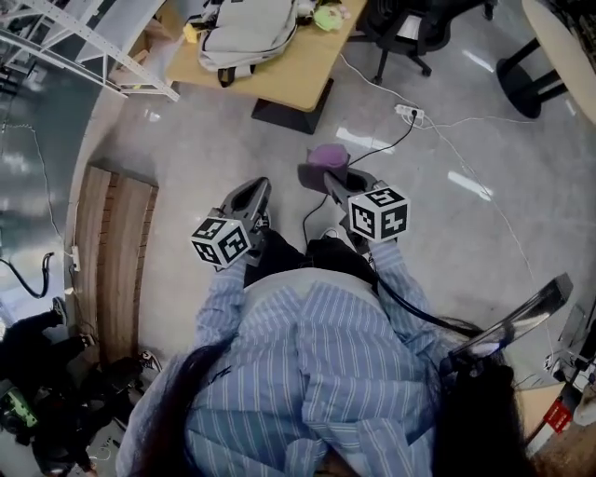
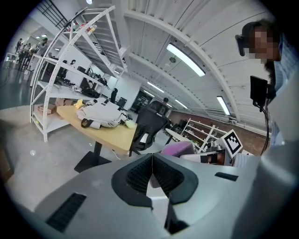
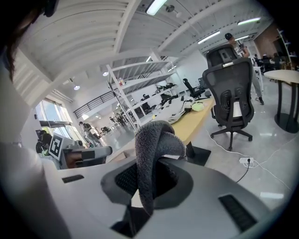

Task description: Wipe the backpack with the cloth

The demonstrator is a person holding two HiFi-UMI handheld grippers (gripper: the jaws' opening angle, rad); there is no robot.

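Observation:
The light grey backpack (image 1: 246,32) lies on a wooden table (image 1: 289,67) several steps ahead; it also shows in the left gripper view (image 2: 100,115) and, small, in the right gripper view (image 3: 179,105). My right gripper (image 1: 322,176) is shut on a purple-grey cloth (image 1: 328,156), which bulges in a loop out of the jaws (image 3: 156,148). My left gripper (image 1: 252,193) is held level beside it, shut with nothing in it (image 2: 151,160). Both grippers are held close to the person's body, far from the backpack.
A black office chair (image 1: 406,28) stands right of the table, with a power strip and cables (image 1: 410,114) on the floor. A white shelving rack (image 1: 86,47) is at the far left, wooden planks (image 1: 114,252) to my left, a round table (image 1: 564,45) at right. A green object (image 1: 328,17) lies by the backpack.

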